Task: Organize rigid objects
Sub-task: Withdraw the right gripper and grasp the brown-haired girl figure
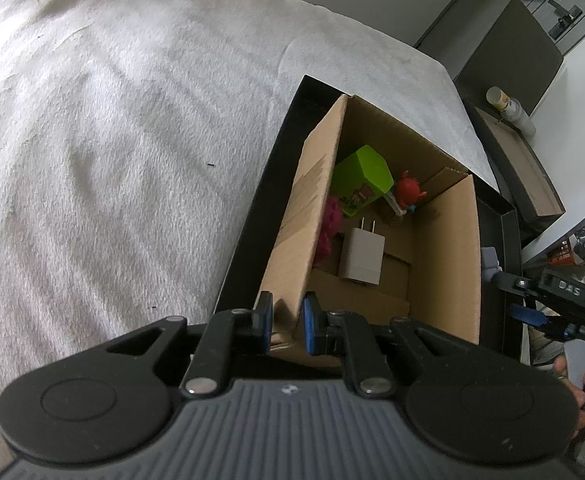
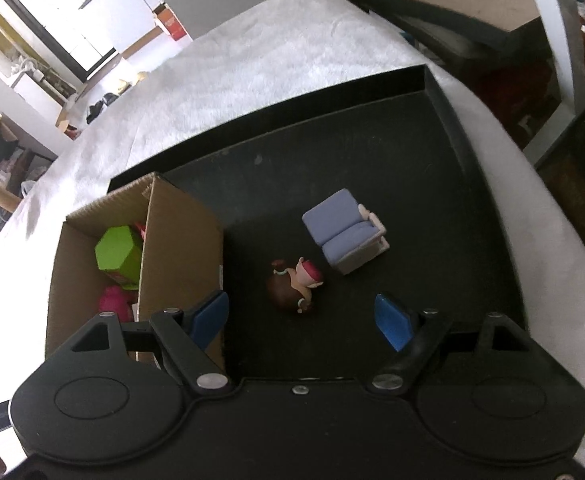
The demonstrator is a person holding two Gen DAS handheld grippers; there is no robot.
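Towelling (image 1: 112, 140) in white covers the table, bearing a black tray (image 2: 372, 152). Inside stands a cardboard box (image 1: 444, 240) whose near wall the left gripper (image 1: 287, 322) pinches. Beside it lie a blue toy armchair (image 2: 346, 236) and a small doll figure (image 2: 294, 290), under the right gripper's (image 2: 306, 322) spread jaws.

Left claw (image 1: 287, 322) on cardboard box (image 1: 292, 240) wall

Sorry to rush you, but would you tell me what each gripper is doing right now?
Left gripper: closed on the wall of the cardboard box.
Right gripper: open, holding nothing, above the doll.
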